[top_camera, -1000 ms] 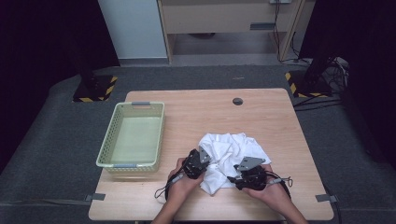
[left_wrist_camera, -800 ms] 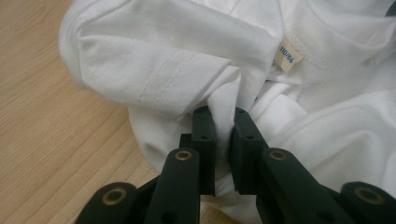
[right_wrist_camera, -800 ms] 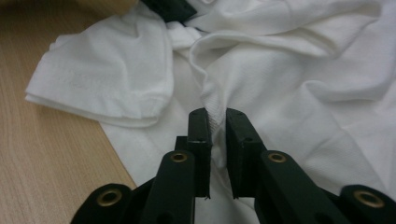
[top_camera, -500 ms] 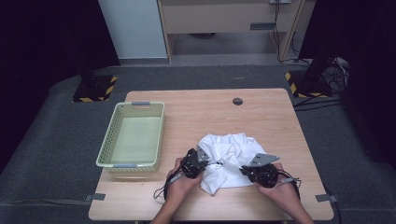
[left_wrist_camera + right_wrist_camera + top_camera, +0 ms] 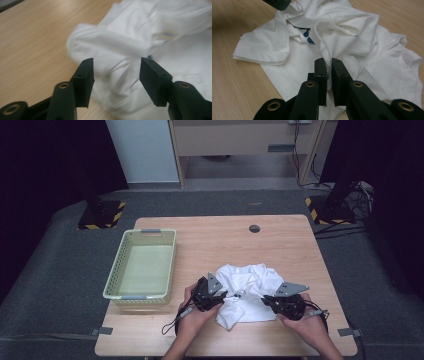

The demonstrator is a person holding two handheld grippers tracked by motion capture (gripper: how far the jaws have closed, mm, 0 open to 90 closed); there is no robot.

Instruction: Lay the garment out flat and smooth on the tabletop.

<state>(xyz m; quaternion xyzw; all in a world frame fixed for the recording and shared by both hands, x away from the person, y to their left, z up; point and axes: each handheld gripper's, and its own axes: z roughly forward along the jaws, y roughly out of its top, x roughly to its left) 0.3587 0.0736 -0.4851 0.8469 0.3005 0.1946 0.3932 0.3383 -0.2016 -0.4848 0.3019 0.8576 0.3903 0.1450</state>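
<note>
The right gripper [image 5: 326, 62] is pinching a fold of the white shirt [image 5: 342, 37] between its two black jaws, and they are pressing tight on the cloth. The left gripper [image 5: 115, 71] is holding its jaws apart; they have just been opening, and a lump of the shirt [image 5: 140, 37] is sitting between them with the pads not squeezing it. The shirt [image 5: 247, 292] is lying crumpled on the wooden table [image 5: 225, 237], near the front edge, between the left gripper [image 5: 220, 296] and the right gripper [image 5: 270, 300]. A bit of blue print is peeking out from the folds in the right gripper view. A pale green basket [image 5: 116, 280] is sitting on the table, off to the left of the shirt and not touching it. A small dark round spot [image 5: 255, 228] is showing near the far edge of the table.
</note>
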